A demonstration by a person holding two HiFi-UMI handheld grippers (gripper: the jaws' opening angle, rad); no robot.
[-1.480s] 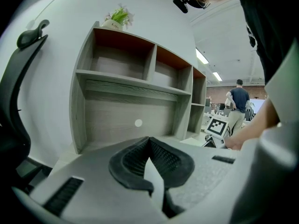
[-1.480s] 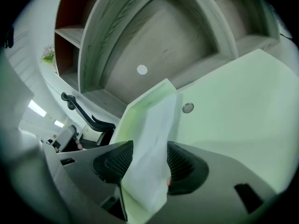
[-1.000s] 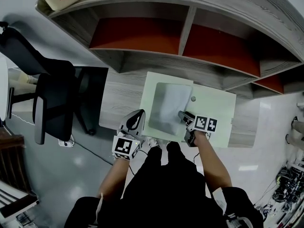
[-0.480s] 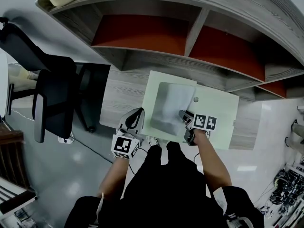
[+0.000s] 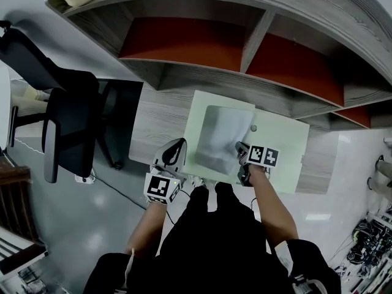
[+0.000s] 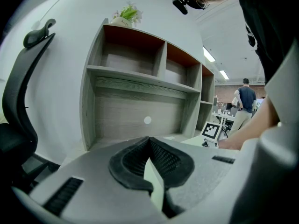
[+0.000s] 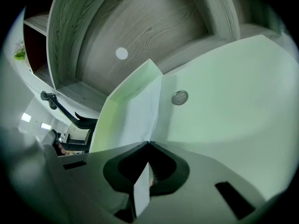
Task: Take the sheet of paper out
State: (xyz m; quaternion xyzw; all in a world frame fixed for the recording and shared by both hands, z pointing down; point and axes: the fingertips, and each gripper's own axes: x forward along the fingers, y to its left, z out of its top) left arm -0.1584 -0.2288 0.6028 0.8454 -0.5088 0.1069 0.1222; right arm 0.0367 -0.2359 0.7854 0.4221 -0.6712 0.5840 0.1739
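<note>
Left gripper (image 5: 181, 146) jaws clamp the pale green plastic folder (image 5: 278, 139). Right gripper (image 5: 239, 147) jaws, just closed, pinch the white paper sheet (image 5: 220, 133) between them. Next, probably a steady outward pull.

My table (image 5: 152, 126) is grey wood grain, with a shelf unit (image 5: 202, 77) standing along its far side. A pale green folder (image 5: 278, 144) lies flat on it, close to the front edge.

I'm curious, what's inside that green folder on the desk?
A white sheet of paper lies inside the green folder. The fingers of the right gripper have just closed on its near edge. Anything underneath the sheet is covered.
</note>
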